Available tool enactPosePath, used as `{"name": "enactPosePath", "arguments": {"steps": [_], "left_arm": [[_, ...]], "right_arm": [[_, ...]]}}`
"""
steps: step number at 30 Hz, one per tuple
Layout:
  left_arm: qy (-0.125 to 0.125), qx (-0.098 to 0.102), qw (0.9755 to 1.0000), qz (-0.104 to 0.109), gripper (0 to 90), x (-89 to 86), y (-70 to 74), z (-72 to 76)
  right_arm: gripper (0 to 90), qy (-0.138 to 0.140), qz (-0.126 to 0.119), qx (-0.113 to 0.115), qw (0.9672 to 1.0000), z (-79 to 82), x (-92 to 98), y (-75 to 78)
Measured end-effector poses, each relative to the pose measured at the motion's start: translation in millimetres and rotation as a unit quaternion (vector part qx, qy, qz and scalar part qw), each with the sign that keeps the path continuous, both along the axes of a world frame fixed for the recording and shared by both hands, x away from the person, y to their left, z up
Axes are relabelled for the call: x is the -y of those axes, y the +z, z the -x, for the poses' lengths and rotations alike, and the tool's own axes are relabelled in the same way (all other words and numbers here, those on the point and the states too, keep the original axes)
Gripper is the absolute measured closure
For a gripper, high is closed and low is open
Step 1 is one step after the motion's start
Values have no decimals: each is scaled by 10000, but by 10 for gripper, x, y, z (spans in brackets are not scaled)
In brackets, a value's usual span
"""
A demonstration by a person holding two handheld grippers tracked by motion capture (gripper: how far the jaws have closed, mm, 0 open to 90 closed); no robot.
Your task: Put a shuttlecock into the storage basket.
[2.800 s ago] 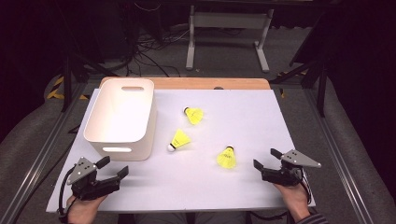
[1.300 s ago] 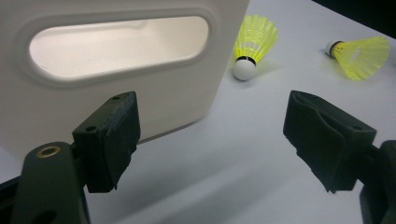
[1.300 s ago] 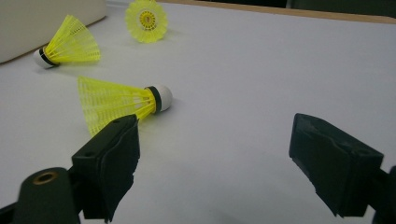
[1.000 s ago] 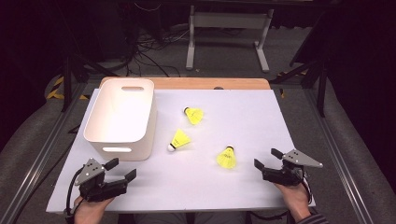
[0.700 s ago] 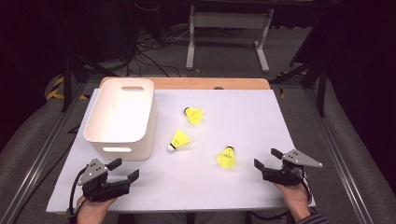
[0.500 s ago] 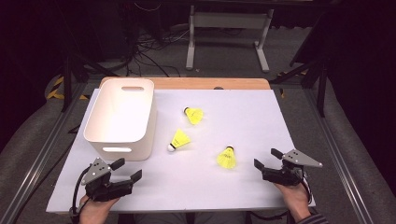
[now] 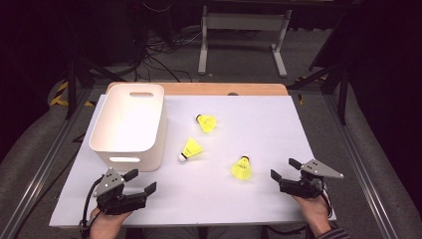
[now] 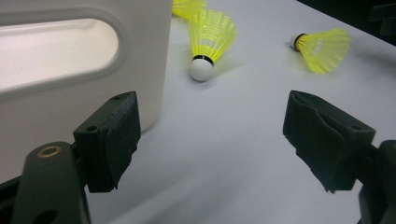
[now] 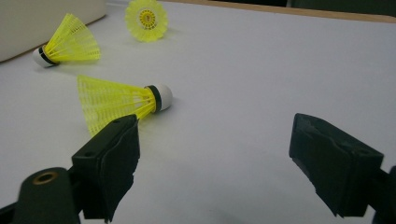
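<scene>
High view: left tool (image 7: pixel 138 181) rests at the desk's (image 7: pixel 259 199) near edge, jaws spread and holding nothing, just in front of the white bin (image 7: pixel 130 122). Right tool (image 7: pixel 282 169) — also spread, nothing between its jaws — sits near the closest yellow shuttlecock (image 7: pixel 242 168). Two more shuttlecocks lie farther in — the middle shuttlecock (image 7: pixel 190 149) beside the bin, the far shuttlecock (image 7: pixel 206 122) beyond.

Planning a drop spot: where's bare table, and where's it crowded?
Free: the right half of the white table, past the far shuttlecock and the near shuttlecock; also the front strip between the left gripper and right gripper. Crowded: beside the white bin, around the middle shuttlecock.
</scene>
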State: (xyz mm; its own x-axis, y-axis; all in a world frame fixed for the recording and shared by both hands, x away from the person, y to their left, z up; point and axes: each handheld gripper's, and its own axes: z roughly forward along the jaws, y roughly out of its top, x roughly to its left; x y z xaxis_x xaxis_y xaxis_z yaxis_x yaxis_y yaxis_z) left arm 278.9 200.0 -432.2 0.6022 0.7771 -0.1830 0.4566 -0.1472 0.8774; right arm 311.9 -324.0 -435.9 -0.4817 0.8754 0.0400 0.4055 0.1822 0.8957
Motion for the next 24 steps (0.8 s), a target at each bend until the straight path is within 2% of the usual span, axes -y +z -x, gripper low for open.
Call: {"name": "enactPosePath", "arguments": {"steps": [15,24], "left_arm": [[-242,-34,9997,-89,200,187,1,-49],[-277,3,9995,-168,198,269,10,-78]], "right_arm": [[169,6,2,5,10000,1,0,1],[167,-13,15,2,10000,2,1,3]]}}
